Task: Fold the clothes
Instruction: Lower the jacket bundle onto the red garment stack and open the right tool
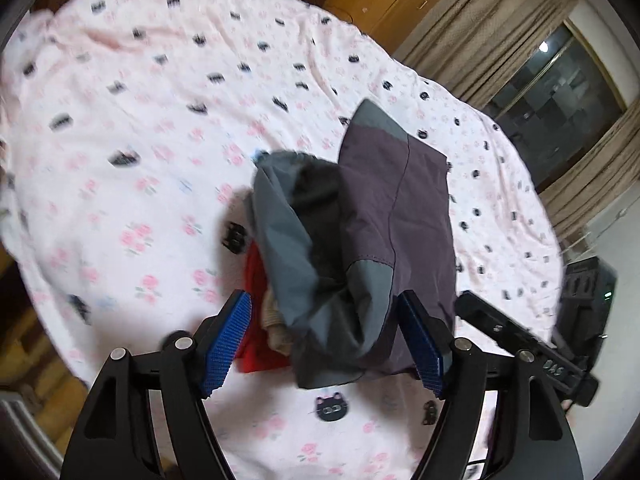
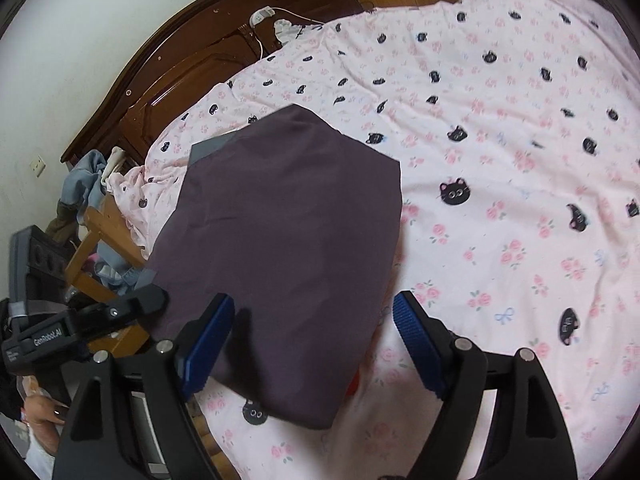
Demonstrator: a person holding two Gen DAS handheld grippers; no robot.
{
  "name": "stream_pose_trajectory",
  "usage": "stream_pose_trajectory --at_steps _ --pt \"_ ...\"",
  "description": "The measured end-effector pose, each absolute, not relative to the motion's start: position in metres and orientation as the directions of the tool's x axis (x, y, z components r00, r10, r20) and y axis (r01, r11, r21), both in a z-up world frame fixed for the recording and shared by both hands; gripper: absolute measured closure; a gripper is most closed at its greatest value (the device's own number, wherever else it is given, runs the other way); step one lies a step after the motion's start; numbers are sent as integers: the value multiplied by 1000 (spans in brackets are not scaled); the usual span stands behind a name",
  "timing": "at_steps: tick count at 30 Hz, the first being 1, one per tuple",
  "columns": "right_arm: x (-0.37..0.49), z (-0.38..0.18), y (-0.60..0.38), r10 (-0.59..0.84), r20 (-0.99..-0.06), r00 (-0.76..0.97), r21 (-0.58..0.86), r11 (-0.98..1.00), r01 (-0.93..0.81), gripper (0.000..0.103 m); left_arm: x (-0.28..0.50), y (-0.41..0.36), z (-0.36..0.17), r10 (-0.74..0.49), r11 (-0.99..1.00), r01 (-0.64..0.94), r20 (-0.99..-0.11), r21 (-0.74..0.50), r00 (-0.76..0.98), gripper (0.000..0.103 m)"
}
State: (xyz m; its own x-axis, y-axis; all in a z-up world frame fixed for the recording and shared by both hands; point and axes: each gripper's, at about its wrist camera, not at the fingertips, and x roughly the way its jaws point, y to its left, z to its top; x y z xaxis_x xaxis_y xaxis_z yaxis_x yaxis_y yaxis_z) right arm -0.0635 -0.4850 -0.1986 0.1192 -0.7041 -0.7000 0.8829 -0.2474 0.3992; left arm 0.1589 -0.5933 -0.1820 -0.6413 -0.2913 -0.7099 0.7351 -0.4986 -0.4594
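A purple and grey garment (image 1: 400, 208) lies on the pink cat-print bedsheet (image 1: 160, 120). Its grey part is bunched up toward the left. In the right wrist view the garment (image 2: 288, 240) shows as a flat purple panel. My left gripper (image 1: 324, 300) is open, with the bunched grey cloth lying between its blue pads (image 1: 226, 340) and the left pad apart from it. A red garment (image 1: 256, 320) and a beige piece peek out from under the cloth. My right gripper (image 2: 314, 300) is open over the purple panel's near edge.
A dark wooden headboard (image 2: 180, 80) with a white charger and cable (image 2: 262, 16) stands behind the bed. A wooden chair (image 2: 96, 224) heaped with clothes is at the bed's left side. Curtains and a dark window (image 1: 560, 92) are on the right. A hand (image 2: 44, 412) shows at lower left.
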Motion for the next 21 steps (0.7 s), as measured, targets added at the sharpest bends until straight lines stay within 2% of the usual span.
stream_pose_trajectory --at_steps 10,21 --pt "-44 -172 -459 -710 -704 23 287 -256 923 20 171 -559 -150 -443 -512 796 -696 -321 -566 32" --pt "-19 -153 -419 -710 -701 -72 177 -271 946 20 176 -516 -138 -510 -513 824 -686 -242 -519 32"
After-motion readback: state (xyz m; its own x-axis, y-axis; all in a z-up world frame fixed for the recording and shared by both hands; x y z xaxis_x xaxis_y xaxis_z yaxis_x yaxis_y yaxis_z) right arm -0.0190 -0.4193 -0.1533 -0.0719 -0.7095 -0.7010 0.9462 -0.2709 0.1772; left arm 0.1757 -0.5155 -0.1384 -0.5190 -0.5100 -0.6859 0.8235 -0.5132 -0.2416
